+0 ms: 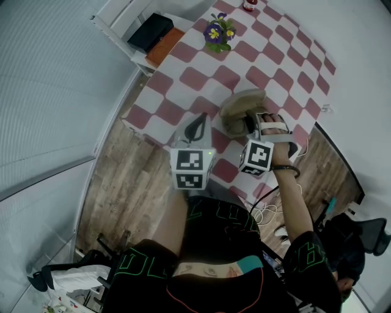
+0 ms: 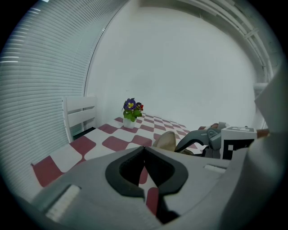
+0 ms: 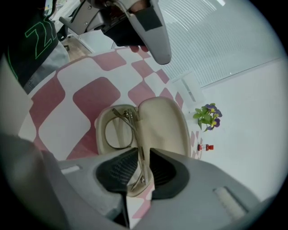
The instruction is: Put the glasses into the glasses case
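A beige glasses case (image 3: 164, 128) lies open on the red-and-white checked table (image 1: 201, 73), its lid standing up. Thin metal-framed glasses (image 3: 118, 131) rest in the case's lower half. Their near end runs up between the pads of my right gripper (image 3: 140, 155), which is shut on the glasses at the case's near rim. In the head view the right gripper (image 1: 253, 122) sits against the case (image 1: 239, 107). My left gripper (image 1: 197, 119) hovers just left of the case, shut and holding nothing, its jaw tips meeting (image 2: 144, 150). The left gripper view shows the case (image 2: 166, 140) ahead to the right.
A pot of purple flowers (image 1: 218, 32) stands at the table's far side, with a small red bottle (image 1: 250, 5) further back. A white bench (image 1: 131, 30) carrying a black box (image 1: 149, 32) stands beside the table's left corner. The table's near edge is close to my legs.
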The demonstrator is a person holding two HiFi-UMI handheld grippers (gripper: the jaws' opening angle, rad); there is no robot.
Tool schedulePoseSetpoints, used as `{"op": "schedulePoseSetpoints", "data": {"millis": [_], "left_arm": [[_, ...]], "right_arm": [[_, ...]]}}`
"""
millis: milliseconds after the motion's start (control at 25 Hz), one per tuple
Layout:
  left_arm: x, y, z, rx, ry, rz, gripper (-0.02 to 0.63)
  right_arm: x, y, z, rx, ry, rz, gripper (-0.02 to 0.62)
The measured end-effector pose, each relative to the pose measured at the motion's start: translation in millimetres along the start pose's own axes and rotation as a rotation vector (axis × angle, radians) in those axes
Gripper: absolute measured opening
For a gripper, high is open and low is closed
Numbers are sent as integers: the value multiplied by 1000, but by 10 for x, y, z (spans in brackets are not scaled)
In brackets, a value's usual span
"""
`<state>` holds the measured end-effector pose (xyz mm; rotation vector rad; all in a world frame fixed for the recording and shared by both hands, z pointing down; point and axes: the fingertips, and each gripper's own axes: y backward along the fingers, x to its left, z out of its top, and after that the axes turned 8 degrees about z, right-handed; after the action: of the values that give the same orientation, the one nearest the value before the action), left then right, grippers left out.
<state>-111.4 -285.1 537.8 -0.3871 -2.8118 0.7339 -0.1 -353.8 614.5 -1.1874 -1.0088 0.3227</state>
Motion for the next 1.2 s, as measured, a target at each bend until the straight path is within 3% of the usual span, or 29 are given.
{"op": "schedulePoseSetpoints", "data": {"millis": [360,680,760,920,1200], "left_arm": [[-11,48,93,-26,-1,-1,9],[-190,48,390,-90,0,-38,9],[-259,45,470,-106,-7,-51,9],[-418,59,643,-146,-27,-82,9],[-729,90,1031,-241,-38,-143,9]], "right_arm": [[-152,236,13,-43,-48,-65,88],[-439,492,-243,-107,-274,-126,87],[-559,596,-324,-125,-328,-172,83],[-805,870,-451,-179,-451,-276,12],[-1143,1465,-688,-319,-663,-483,5]]}}
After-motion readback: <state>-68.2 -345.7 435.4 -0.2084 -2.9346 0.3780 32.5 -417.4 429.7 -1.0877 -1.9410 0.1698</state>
